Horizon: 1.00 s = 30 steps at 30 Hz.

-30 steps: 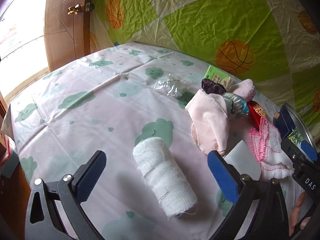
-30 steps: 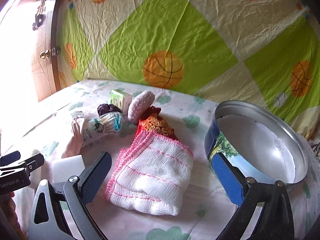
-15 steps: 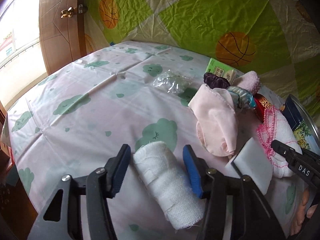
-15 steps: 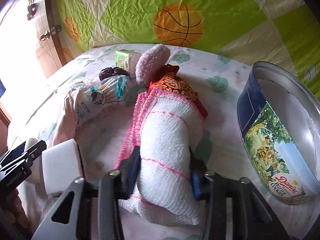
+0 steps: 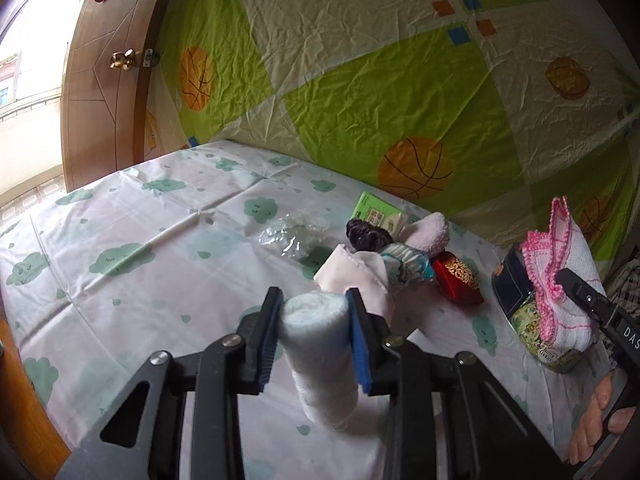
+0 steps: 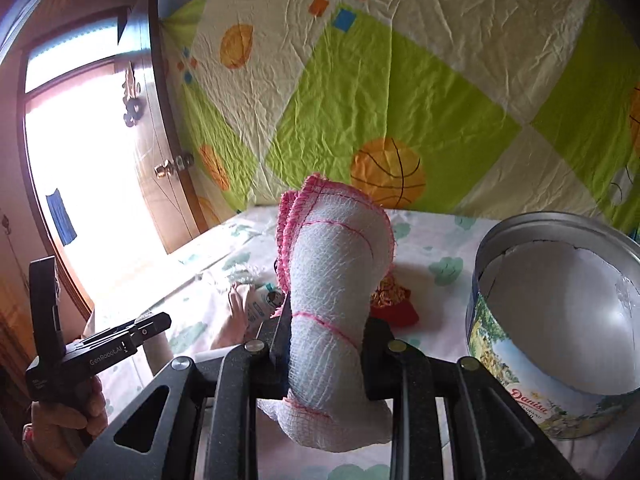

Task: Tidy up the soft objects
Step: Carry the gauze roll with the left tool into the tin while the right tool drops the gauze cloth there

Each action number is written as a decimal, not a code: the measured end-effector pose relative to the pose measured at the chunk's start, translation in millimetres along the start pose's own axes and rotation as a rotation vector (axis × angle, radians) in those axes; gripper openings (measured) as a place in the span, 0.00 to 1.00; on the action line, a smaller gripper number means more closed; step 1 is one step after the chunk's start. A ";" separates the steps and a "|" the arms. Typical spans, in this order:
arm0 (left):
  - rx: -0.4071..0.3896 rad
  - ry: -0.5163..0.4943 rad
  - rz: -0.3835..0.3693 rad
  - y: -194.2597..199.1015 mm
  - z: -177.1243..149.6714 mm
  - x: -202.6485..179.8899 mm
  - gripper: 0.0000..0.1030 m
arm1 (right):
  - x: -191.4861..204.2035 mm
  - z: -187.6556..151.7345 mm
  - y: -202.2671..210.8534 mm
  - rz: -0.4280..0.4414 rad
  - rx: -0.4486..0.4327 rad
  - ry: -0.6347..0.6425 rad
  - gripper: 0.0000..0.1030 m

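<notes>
Grippers (image 5: 316,336) (image 6: 324,328) clamped on bandage roll (image 5: 320,352), cloth (image 6: 332,280).

The lower part of the cookie tin (image 5: 516,300) is hidden in the left wrist view by the pink-edged cloth (image 5: 568,276) in front of it; in the right wrist view its right side runs off the edge. The cloth also covers most of the red pouch (image 6: 394,306) and the pile behind it, so the things there cannot be made out. The blue pads of the right hand-held gripper (image 6: 324,320) are almost wholly buried in the cloth. The white roll (image 5: 320,354) hides the worktop (image 5: 132,280) beneath it. The print on the green packet (image 5: 378,216) is too small to read. The window is blown out to white.
</notes>
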<state>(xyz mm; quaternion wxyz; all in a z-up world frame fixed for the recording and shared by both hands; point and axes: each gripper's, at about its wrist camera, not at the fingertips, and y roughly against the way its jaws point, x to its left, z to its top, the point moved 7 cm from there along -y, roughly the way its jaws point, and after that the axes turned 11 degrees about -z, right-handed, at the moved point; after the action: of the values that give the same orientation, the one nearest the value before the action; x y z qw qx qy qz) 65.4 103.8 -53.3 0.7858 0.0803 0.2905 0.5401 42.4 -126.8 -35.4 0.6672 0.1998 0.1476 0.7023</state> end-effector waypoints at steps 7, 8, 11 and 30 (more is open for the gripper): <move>-0.111 -0.111 -0.098 14.0 19.9 -50.9 0.30 | -25.2 26.3 37.7 0.073 -0.161 -0.089 0.26; -0.119 -0.124 -0.110 14.0 21.8 -58.6 0.30 | -30.3 28.3 43.5 0.064 -0.183 -0.094 0.26; -0.134 -0.144 -0.156 13.5 26.4 -81.4 0.30 | -49.5 33.7 55.4 0.010 -0.226 -0.110 0.26; -0.110 -0.229 -0.435 -33.3 29.2 -242.7 0.30 | -221.2 36.2 103.9 -0.413 -0.323 -0.225 0.26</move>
<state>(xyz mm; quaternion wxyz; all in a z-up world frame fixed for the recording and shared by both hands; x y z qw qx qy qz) 47.8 -121.5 45.6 0.9145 0.0335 0.1800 0.3607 -25.0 -356.1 27.1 0.8316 0.1332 -0.0037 0.5391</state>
